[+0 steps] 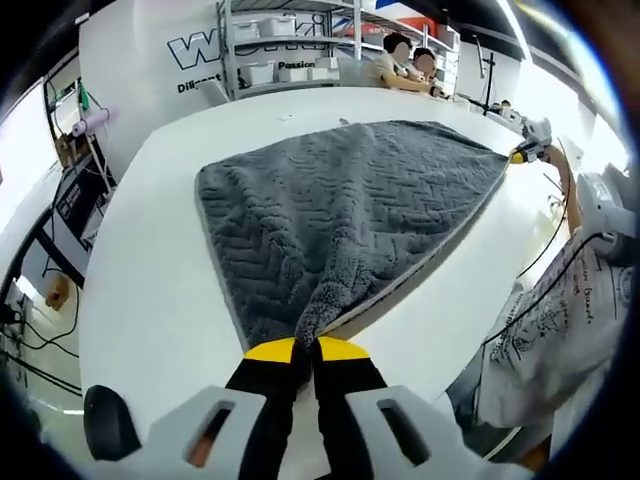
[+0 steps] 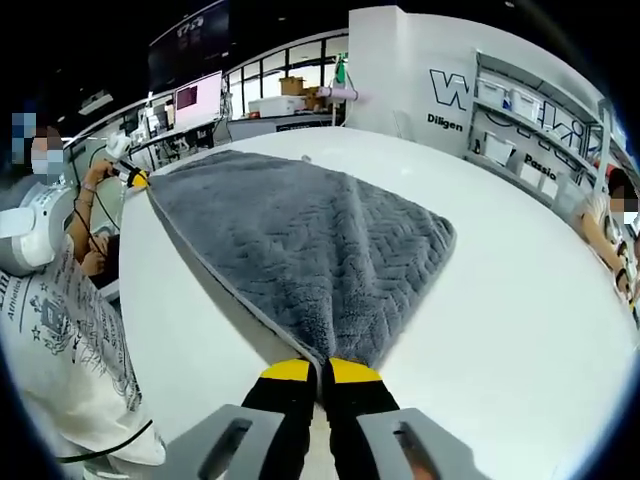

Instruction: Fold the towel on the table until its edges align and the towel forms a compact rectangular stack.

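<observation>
While the grey towel (image 1: 340, 215) lay spread in a single layer on the white table (image 1: 150, 270), no fold appeared to be made yet, so I judged the task to be at its start: both near corners were gripped, and the folding and edge-matching were all left to do. The left gripper (image 1: 305, 350) had its yellow-tipped fingers (image 1: 268, 350) pressed together on one bunched corner, and the right gripper (image 2: 320, 372) pinched the other corner the same way, the edge between them running taut along the side nearest the person (image 2: 55, 330). In the right gripper view the left gripper (image 2: 133, 177) showed at the far end of that edge; in the left gripper view the right gripper (image 1: 522, 153) sat at its end likewise. The far edge lay flat and well inside the table, with bare white surface beyond it and on both sides. That left open room, I judged, to carry the held edge over to the far one. Shelves (image 1: 285, 45) and seated people (image 1: 405, 60) stood well apart past the table.
</observation>
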{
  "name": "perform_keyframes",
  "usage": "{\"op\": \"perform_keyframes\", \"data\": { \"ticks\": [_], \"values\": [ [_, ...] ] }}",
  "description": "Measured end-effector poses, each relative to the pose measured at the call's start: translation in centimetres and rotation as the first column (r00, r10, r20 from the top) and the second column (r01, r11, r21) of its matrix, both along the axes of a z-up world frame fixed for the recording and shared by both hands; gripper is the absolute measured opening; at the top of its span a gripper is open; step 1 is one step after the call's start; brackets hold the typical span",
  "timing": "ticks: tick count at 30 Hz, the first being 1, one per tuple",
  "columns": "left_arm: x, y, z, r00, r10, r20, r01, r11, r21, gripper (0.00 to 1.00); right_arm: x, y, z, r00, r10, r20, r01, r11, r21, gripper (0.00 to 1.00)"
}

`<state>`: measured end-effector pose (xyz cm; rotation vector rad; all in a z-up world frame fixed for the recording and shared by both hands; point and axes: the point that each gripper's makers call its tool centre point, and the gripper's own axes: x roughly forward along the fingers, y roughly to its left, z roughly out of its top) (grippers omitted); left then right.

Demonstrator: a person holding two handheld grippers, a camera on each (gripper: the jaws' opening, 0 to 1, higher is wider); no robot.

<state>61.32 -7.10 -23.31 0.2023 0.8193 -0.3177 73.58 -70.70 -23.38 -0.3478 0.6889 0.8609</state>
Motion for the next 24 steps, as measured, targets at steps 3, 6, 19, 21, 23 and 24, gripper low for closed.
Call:
{"op": "perform_keyframes", "data": {
  "ticks": [3,6,19,21,23,24],
  "values": [
    [0.6,0.0,0.3,1.0,-0.005,0.002,0.005,1.0,0.007,0.07,0.7,0.1,0.3,1.0,0.002,0.011,-0.002,1.0,-0.004,0.04],
    [1.1,0.1,0.6,1.0,-0.005,0.009,0.004,1.0,0.012,0.07,1.3,0.2,0.5,1.0,0.005,0.021,-0.005,1.0,-0.004,0.04],
    [2.3,0.4,2.1,0.999,-0.009,0.031,0.009,1.0,0.0,0.07,2.8,0.6,2.0,0.999,0.013,0.048,-0.015,0.999,0.033,0.04],
    [2.7,0.4,2.3,0.999,-0.009,0.034,0.009,1.0,0.003,0.07,3.2,0.8,2.0,0.998,0.013,0.054,-0.014,1.0,0.022,0.04],
    [3.0,0.5,2.5,0.999,-0.01,0.038,0.01,1.0,0.007,0.07,3.6,0.8,2.1,0.998,0.012,0.061,-0.013,1.0,0.014,0.04],
    [3.2,0.5,2.6,0.999,-0.01,0.041,0.009,1.0,0.008,0.07,3.8,0.8,2.1,0.998,0.011,0.063,-0.012,1.0,0.012,0.04]
  ]
}}
